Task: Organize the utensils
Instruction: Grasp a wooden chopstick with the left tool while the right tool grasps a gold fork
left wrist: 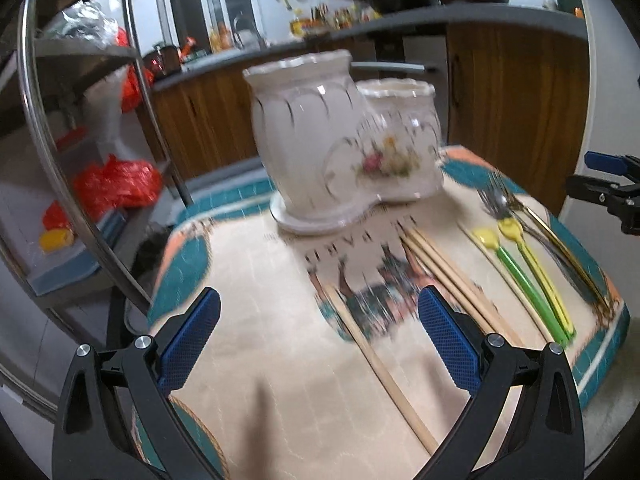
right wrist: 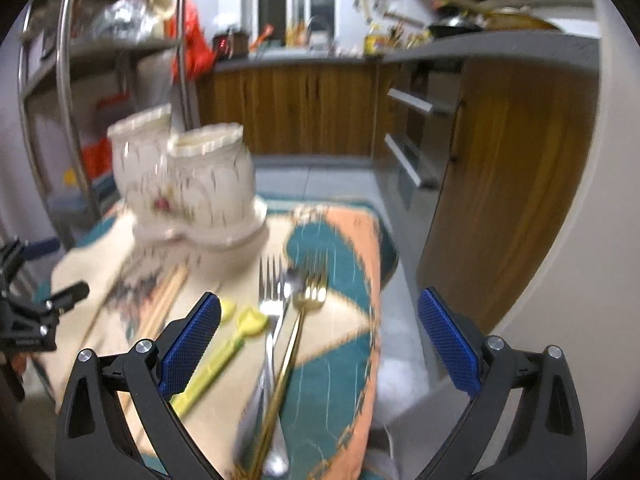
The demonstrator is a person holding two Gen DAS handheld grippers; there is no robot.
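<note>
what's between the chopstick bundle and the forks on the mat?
Two yellow-headed, green-handled utensils lie side by side between the chopsticks and the forks. The left wrist view shows it best; the right wrist view is blurrier.

The right gripper (right wrist: 319,344) hangs wide apart, empty, above the gold fork (right wrist: 298,320) and silver fork (right wrist: 271,300).

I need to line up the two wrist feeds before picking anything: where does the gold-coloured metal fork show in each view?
Left wrist view: gold-coloured metal fork lies at the far right, the outermost utensil on the patterned cloth.
Right wrist view: it lies at centre bottom, handle running toward the camera, beside the silver fork.
Shared landmark: the white ceramic two-compartment utensil holder, standing beyond the tines.
</note>
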